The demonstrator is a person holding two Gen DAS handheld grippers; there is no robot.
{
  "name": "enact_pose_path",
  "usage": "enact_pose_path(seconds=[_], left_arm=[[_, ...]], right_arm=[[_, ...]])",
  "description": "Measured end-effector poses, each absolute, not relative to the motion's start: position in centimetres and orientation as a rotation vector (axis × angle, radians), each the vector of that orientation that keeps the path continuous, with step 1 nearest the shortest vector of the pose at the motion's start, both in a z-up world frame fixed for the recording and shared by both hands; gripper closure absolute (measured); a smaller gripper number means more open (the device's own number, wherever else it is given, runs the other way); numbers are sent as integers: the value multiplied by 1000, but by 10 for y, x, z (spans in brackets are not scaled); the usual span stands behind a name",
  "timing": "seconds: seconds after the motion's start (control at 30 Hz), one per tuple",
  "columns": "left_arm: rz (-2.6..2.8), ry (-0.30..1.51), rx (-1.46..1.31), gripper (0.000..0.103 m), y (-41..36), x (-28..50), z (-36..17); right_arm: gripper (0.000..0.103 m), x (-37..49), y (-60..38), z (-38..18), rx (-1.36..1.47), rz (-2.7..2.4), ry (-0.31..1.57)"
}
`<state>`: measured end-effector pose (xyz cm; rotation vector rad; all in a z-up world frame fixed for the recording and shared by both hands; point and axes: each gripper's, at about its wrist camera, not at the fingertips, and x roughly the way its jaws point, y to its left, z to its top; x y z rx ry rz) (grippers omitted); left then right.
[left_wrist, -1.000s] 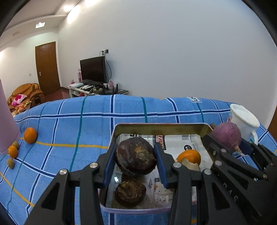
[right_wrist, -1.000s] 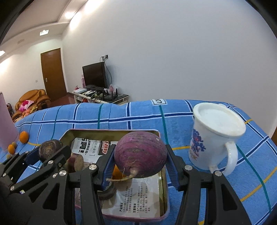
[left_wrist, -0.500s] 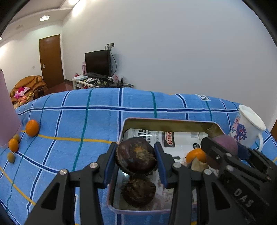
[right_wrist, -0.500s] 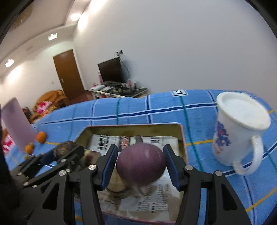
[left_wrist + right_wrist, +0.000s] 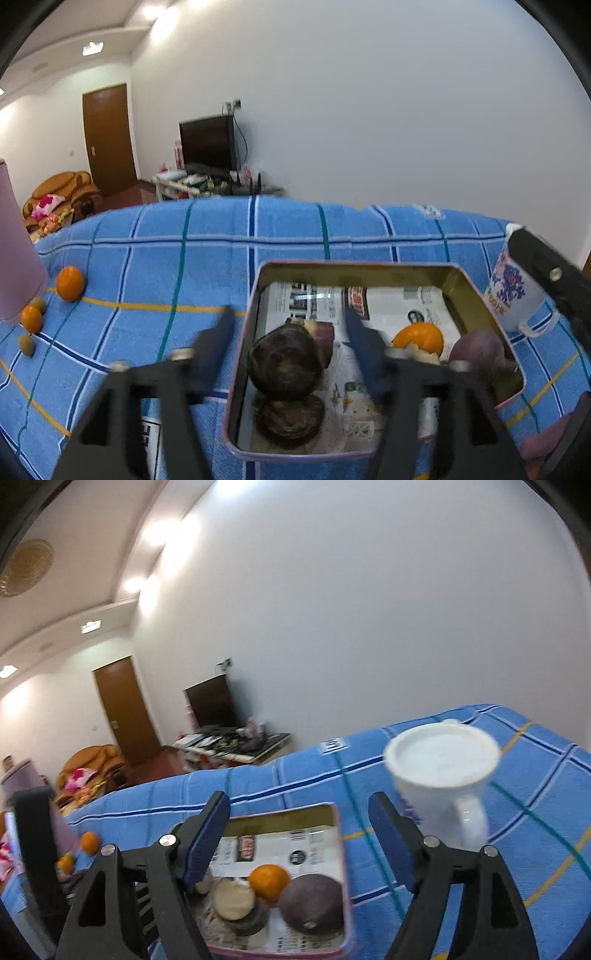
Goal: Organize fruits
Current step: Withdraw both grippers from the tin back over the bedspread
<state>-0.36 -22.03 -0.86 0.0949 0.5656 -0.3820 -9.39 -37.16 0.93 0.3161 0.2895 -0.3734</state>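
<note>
Fruit dropped into the tin, both of my grippers letting go.

My left gripper (image 5: 288, 332) is opening above the tin tray (image 5: 354, 266); the dark brown fruit (image 5: 284, 363) lies free between its fingers, atop another like it (image 5: 290, 419). My right gripper (image 5: 299, 834) is opening too, nothing pressed between its blue pads (image 5: 205, 843); the purple fruit (image 5: 312, 902) rests on the newspaper lining below, touching an orange (image 5: 269, 880). White mug (image 5: 441, 775) stands just beside the tray on the blue checked tabletop (image 5: 147, 266), and more small oranges (image 5: 70, 283) sit well apart near a pink object.
</note>
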Motion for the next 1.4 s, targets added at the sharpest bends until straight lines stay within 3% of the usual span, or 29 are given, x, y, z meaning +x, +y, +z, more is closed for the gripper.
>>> enact_pose_path(seconds=[0.03,0.1,0.27,0.97,1.4], left_arm=[[-377,539,98,6,-220,-8,-7],[-391,481,110,0,-221,-19,-2],[-409,382,164,0,-226,-40,5],[-310,351,144,0,-202,-55,8],[-282,374,171,0,-175,-66,4]], right_arm=[[24,-94,-372,9,312,-394,290],[24,-95,-371,11,306,-411,287],[24,-105,-368,13,271,-440,252],[24,-122,-339,16,145,-426,195],[24,-135,-308,13,68,-409,255]])
